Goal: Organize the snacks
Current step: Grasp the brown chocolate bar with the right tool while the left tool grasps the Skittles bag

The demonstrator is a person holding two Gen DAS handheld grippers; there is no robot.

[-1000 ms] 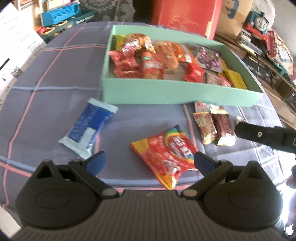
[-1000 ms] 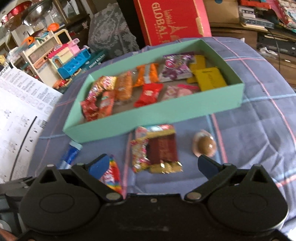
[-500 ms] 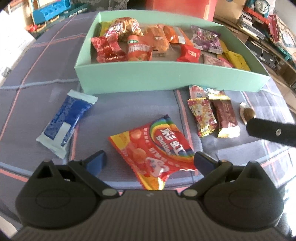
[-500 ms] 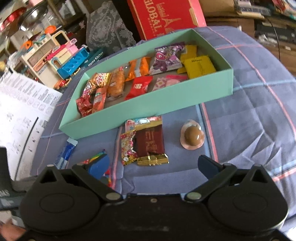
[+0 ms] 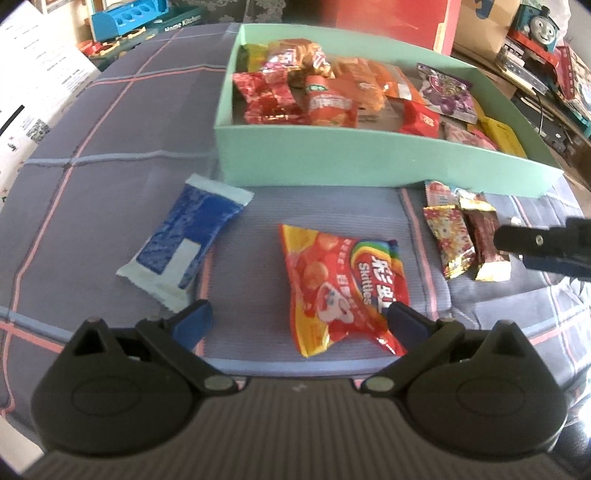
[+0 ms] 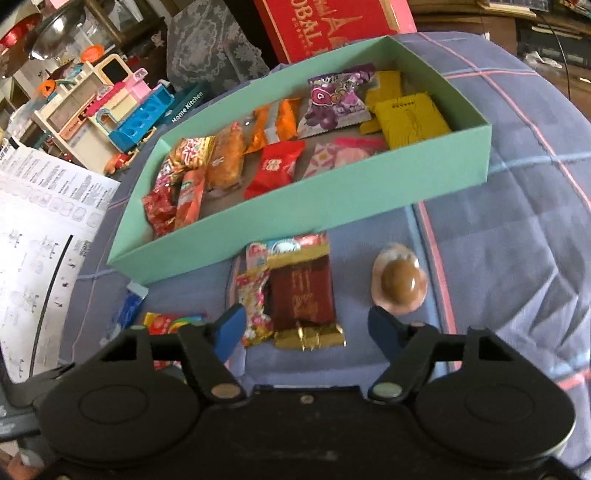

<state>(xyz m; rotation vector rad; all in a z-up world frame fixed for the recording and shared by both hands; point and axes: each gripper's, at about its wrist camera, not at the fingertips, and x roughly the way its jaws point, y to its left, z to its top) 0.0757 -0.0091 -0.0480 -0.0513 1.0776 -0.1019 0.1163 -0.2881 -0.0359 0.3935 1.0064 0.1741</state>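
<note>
A mint green box (image 5: pixel 332 162) holds several snack packets and also shows in the right wrist view (image 6: pixel 332 206). My left gripper (image 5: pixel 295 321) is open, just above a red Skittles bag (image 5: pixel 343 280) on the cloth. A blue and white packet (image 5: pixel 188 236) lies to its left. My right gripper (image 6: pixel 306 332) is open, narrower than before, its fingers astride a brown and gold bar (image 6: pixel 303 299) with a floral packet (image 6: pixel 251 295) beside it. A round brown jelly cup (image 6: pixel 400 284) sits just right of it. The right gripper's finger (image 5: pixel 543 243) shows in the left wrist view.
The cloth is blue with pink plaid lines (image 6: pixel 517 258). A red carton (image 6: pixel 325 26) stands behind the box. Toys (image 6: pixel 122 110) and printed sheets (image 6: pixel 40 229) crowd the left side. Boxes and a toy train (image 5: pixel 539 26) sit at the far right.
My left gripper has moved closer over the Skittles bag. My right gripper has dropped toward the brown bar and its fingers have closed in partway.
</note>
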